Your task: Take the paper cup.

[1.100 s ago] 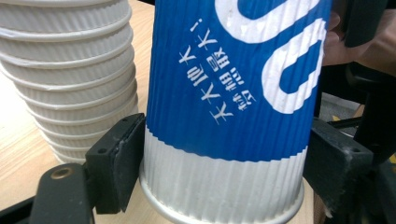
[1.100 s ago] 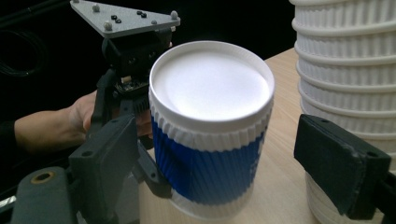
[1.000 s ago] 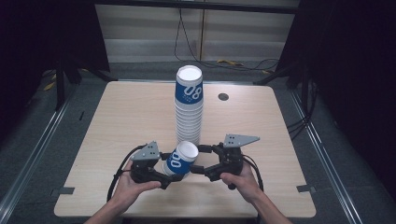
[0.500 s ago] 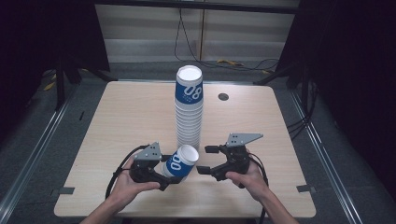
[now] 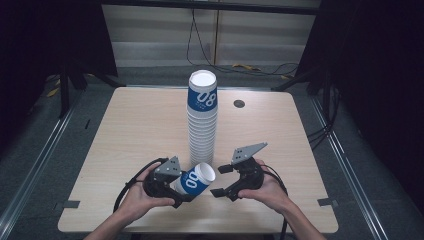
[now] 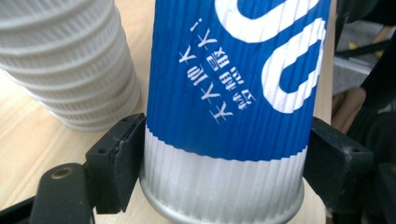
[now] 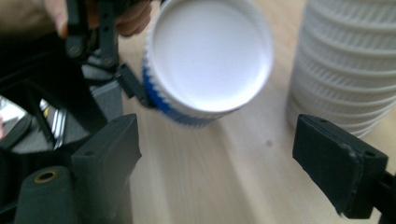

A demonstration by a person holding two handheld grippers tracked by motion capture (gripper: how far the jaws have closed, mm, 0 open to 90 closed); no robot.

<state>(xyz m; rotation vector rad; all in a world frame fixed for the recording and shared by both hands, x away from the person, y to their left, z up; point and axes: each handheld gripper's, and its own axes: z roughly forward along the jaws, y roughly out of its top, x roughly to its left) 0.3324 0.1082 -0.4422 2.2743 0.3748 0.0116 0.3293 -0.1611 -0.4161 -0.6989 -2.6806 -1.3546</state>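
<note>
One cup (image 5: 196,179) lay tilted just in front of the stack (image 5: 202,120), pinched near its base by the left gripper (image 5: 176,187), mouth twd the right gripper (image 5: 223,181). Cup interior looked white, w/ nothing in it. Right gripper's jaws were spread, just beside the cup, not touching it.

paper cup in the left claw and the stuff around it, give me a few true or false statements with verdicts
1. The left claw is shut on the blue and white paper cup. True.
2. That cup stands upright on the table. False: it is tilted, its mouth toward the right claw.
3. The right claw is open. True.
4. The tall cup stack lies toppled. False: it stands upright.
5. The right claw grips the stack. False: it holds nothing.
</note>
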